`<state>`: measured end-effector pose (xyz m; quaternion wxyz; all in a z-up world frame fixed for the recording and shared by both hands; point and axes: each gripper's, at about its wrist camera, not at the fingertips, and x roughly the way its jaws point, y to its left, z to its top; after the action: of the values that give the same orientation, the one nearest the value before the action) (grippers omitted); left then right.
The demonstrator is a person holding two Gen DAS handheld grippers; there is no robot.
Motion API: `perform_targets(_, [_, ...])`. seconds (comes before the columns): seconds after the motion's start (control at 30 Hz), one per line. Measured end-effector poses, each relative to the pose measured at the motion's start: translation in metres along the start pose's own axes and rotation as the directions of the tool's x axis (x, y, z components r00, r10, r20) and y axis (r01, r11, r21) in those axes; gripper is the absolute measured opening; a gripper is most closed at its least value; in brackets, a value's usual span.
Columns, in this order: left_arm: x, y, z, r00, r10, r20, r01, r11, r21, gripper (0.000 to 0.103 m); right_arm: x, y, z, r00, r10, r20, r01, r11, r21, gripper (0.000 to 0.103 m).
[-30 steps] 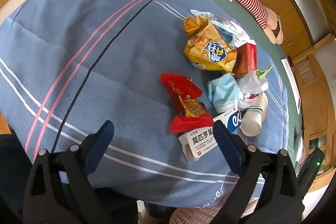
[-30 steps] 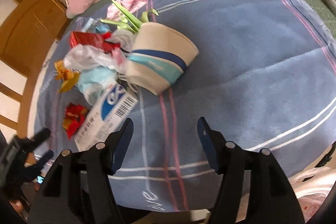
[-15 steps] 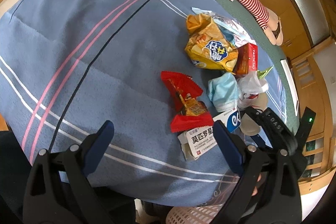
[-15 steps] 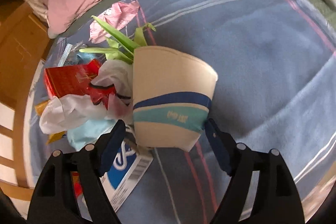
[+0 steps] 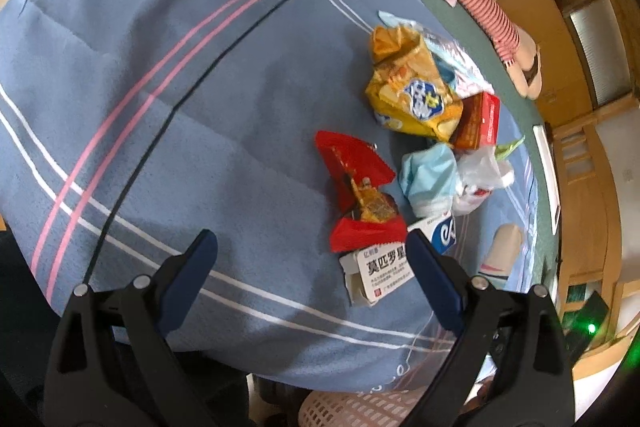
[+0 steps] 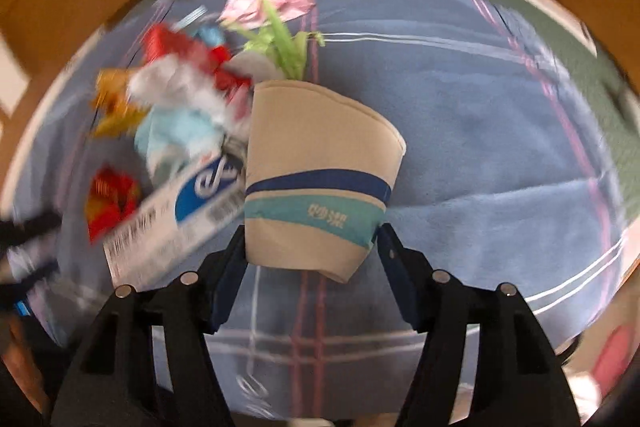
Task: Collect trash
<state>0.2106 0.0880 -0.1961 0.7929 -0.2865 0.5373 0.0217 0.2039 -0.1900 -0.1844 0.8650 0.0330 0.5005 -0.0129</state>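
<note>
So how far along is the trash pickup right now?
Nothing looks collected yet. In hand: the right gripper is clamped on the beige paper cup with blue bands. Left: the red candy wrapper, yellow snack bag and white medicine box lie on the blue blanket; the left gripper is open.

Trash pile (image 6: 180, 99) motion-blurred in right view; basket (image 5: 360, 409) cut off by bottom edge.

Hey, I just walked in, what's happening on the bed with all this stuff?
Someone with a gripper in each hand is picking up trash from a blue striped blanket. The right gripper has its jaws around the base of a beige paper cup with blue and teal bands. The left gripper hangs open near a red candy wrapper and a white medicine box, gripping nothing.
</note>
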Motion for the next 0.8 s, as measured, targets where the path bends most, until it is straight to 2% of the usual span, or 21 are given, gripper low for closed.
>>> perform_targets(0.03, [0.0,-0.003,-0.001,1.0,0.005,0.001,-0.005,1.0,0.014,0.094,-0.003,0.001,-0.003,1.0,-0.004,0.004,0.004,1.0,-0.024,0.066])
perform_targets(0.07, [0.0,-0.006,-0.002,1.0,0.011,0.006,-0.011,0.999,0.03,0.094,-0.008,0.001,-0.007,1.0,0.001,0.012,0.0,0.999,-0.036,0.072])
perform_targets(0.17, [0.002,-0.015,-0.005,1.0,0.024,0.008,-0.024,0.996,0.081,0.094,-0.016,-0.013,-0.012,0.998,0.06,0.029,-0.061,0.998,0.029,0.079])
perform_targets(0.3, [0.009,-0.031,-0.012,0.999,0.047,-0.013,-0.044,0.985,0.167,0.094,-0.011,-0.033,-0.014,0.993,0.121,0.003,-0.119,0.978,0.173,0.079])
perform_targets(0.37, [0.017,-0.043,-0.015,0.996,0.082,-0.02,-0.075,0.969,0.237,0.094,-0.006,-0.038,-0.016,0.989,0.146,-0.015,-0.139,0.964,0.226,0.08])
perform_targets(0.5, [0.041,-0.063,-0.02,0.988,0.068,-0.138,-0.018,0.942,0.334,0.094,0.0,-0.043,-0.019,0.987,0.158,-0.019,-0.145,0.943,0.301,0.08])
perform_targets(0.57, [0.047,-0.072,-0.021,0.988,0.097,-0.123,-0.046,0.93,0.366,0.094,-0.001,-0.05,-0.021,0.984,0.177,-0.014,-0.161,0.921,0.354,0.08])
perform_targets(0.7, [0.056,-0.09,-0.027,0.984,0.162,-0.071,-0.114,0.885,0.452,0.094,-0.004,-0.061,-0.027,0.983,0.181,0.003,-0.166,0.894,0.417,0.08])
perform_targets(0.77, [0.064,-0.097,-0.034,0.974,0.219,-0.058,-0.161,0.848,0.505,0.093,-0.004,-0.068,-0.031,0.981,0.193,0.004,-0.173,0.87,0.462,0.08])
perform_targets(0.8, [0.067,-0.1,-0.037,0.97,0.241,-0.047,-0.179,0.825,0.537,0.087,-0.003,-0.071,-0.032,0.98,0.198,0.003,-0.176,0.862,0.475,0.08])
